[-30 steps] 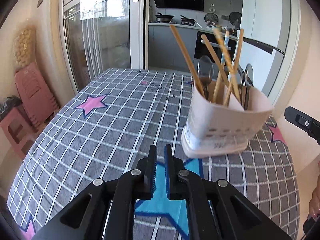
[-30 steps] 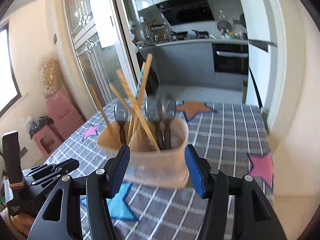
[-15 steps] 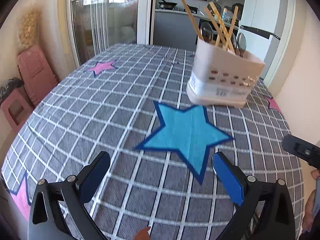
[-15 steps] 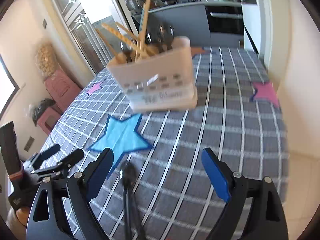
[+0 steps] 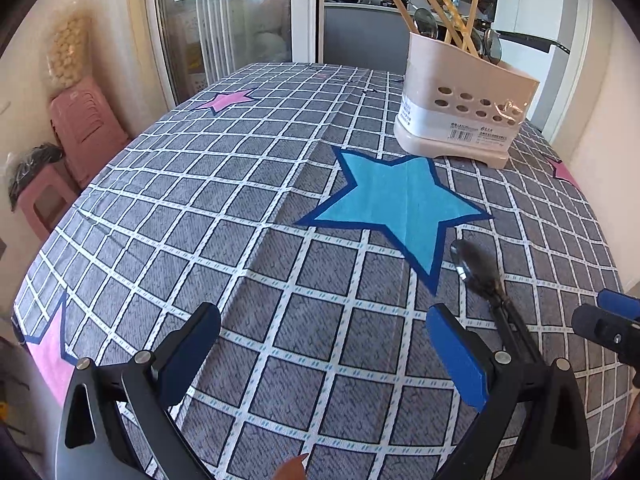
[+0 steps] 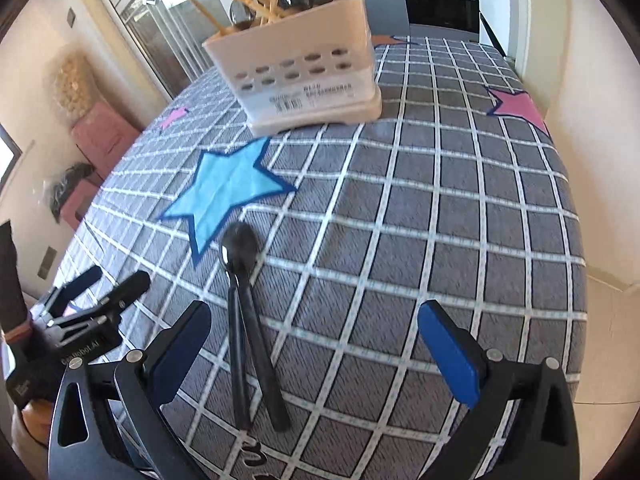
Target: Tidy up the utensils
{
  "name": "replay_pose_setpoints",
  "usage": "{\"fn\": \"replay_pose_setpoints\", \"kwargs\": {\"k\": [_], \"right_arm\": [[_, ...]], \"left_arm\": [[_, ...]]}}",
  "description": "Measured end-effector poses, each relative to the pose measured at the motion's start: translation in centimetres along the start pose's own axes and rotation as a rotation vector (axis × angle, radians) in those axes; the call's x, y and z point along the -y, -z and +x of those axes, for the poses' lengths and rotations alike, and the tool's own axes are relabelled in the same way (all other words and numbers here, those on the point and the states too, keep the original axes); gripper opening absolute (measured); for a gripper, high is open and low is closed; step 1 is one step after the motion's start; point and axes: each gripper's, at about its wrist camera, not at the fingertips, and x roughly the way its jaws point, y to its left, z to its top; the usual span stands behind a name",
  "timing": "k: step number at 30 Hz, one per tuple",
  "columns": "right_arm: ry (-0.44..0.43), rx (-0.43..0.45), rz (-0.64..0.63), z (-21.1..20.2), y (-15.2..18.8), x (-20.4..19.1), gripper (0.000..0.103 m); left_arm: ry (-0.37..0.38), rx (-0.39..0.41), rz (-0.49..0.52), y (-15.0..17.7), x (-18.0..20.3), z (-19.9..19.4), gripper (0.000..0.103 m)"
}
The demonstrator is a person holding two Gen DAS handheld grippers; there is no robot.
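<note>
A beige utensil holder (image 5: 464,114) with holes stands at the table's far side, filled with wooden chopsticks (image 5: 448,8) and spoons; it also shows in the right wrist view (image 6: 304,80). A black spoon (image 6: 240,256) lies on the checked cloth with another thin black utensil (image 6: 238,360) beside its handle, near the front edge; it also shows in the left wrist view (image 5: 476,268). My left gripper (image 5: 320,352) is open and empty, left of the spoon. My right gripper (image 6: 312,344) is open and empty, with the spoon handle lying between its fingers, near the left one.
The round table (image 5: 200,184) has a grey checked cloth with a blue star (image 5: 392,200) and pink stars. Pink stools (image 5: 80,132) stand at the left wall. A glass door and a kitchen lie behind. The table edge drops off at the right (image 6: 576,240).
Both grippers pulled back from the holder toward the table's front edge. The left gripper opened from shut. The black spoon came into view between them.
</note>
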Motion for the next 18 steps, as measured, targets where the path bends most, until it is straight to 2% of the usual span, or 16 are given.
{"fn": "replay_pose_setpoints", "kwargs": {"k": [9, 13, 18], "right_arm": [[0.07, -0.037, -0.045, 0.8, 0.9, -0.7, 0.103], [0.128, -0.057, -0.093, 1.5, 0.9, -1.4, 0.103], [0.15, -0.067, -0.153, 1.9, 0.9, -2.4, 0.103]], "left_arm": [[0.043, -0.084, -0.017, 1.8, -0.9, 1.0, 0.103], [0.029, -0.086, -0.031, 2.1, -1.3, 1.1, 0.103], [0.025, -0.077, -0.066, 1.8, -2.0, 1.0, 0.103]]}}
